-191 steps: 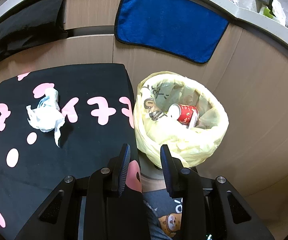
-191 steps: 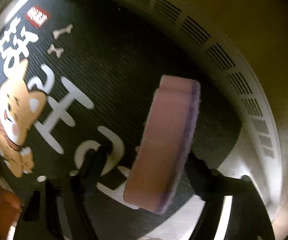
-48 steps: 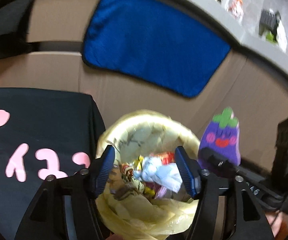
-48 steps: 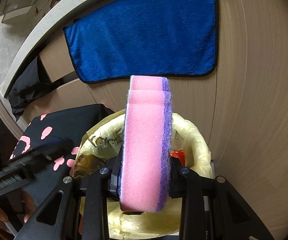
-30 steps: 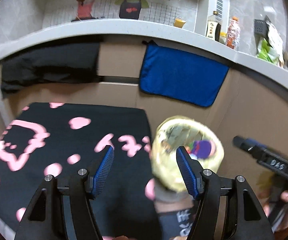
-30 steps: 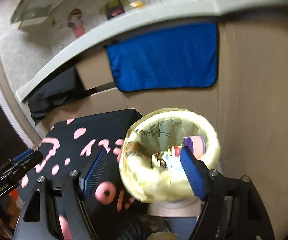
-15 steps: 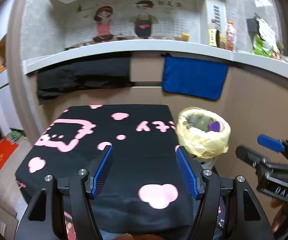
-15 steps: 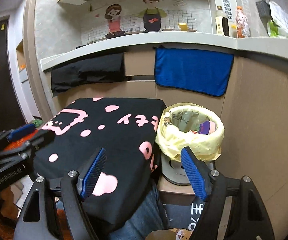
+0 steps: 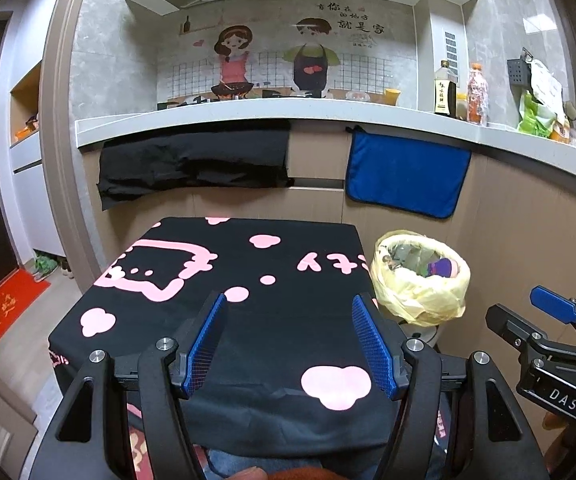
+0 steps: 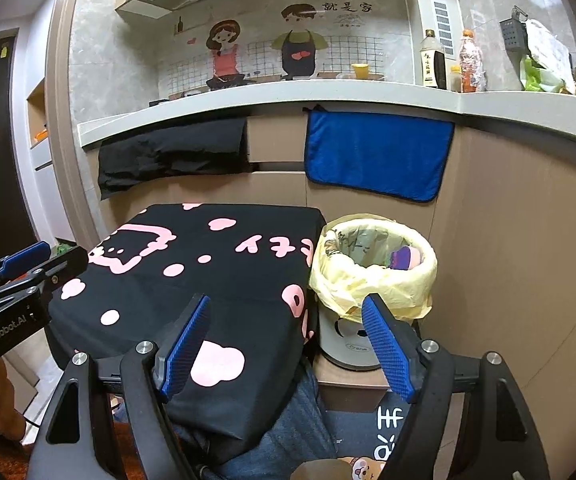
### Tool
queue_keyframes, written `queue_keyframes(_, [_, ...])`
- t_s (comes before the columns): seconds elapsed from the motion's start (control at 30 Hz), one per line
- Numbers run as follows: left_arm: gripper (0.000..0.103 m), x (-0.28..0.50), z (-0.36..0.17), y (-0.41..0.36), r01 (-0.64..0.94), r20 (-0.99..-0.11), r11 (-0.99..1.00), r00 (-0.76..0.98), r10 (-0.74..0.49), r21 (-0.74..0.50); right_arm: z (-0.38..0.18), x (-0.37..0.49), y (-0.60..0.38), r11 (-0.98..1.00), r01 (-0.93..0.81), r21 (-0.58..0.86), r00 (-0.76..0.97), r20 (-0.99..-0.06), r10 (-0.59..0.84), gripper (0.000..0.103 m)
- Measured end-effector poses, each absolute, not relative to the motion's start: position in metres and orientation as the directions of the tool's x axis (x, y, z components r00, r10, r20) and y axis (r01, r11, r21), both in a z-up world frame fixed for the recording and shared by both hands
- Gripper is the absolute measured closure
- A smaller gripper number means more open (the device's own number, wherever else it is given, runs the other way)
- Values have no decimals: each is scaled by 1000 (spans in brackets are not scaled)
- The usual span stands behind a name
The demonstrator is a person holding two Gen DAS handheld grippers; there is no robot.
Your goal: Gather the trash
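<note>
- We hold both tools back from the trash bin (image 9: pixel 421 280), with the left gripper (image 9: pixel 288 344) and right gripper (image 10: pixel 286 350) spread wide and nothing between the blue pads of either.
- From the bin, the black tablecloth (image 9: pixel 224 280) lies just to its left; we see no loose trash on it.
- The purple-and-pink sponge (image 10: pixel 406 258) sits inside the bin, against its far right wall, so we judge the collecting done.
- The bin lies ahead and right of both grippers; the right one is nearer.
- The right wrist view shows the bin's grey base and more of the liner's inside, while the left view shows more of the cloth left of the bin.
</note>
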State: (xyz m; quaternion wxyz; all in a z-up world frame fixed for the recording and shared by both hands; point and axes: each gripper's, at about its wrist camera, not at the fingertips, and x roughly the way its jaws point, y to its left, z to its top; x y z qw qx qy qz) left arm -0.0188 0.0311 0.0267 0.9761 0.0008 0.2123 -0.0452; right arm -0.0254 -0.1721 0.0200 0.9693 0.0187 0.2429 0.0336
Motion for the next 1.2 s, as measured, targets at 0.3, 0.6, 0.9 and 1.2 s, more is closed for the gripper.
queue_keyframes(0.3, [38,-24,27,30,94,-403,995,911,-92,-14,19,-27,-172,997,-54,52,881,-467,72,28])
queue_keyframes(0.6, [38,-26,28,28,102,-400,995,911,-98,-11,18,-29,-173,997,-53,51,883,-464,70,28])
queue_keyframes(0.9, [38,-25,27,27,123,-407,992,906,-115,-7,19,-32,-173,998,-44,55,885,-461,65,27])
queue_keyframes(1.2, [38,-26,26,24,129,-406,992,906,-120,-6,21,-35,-176,997,-38,60,890,-451,61,27])
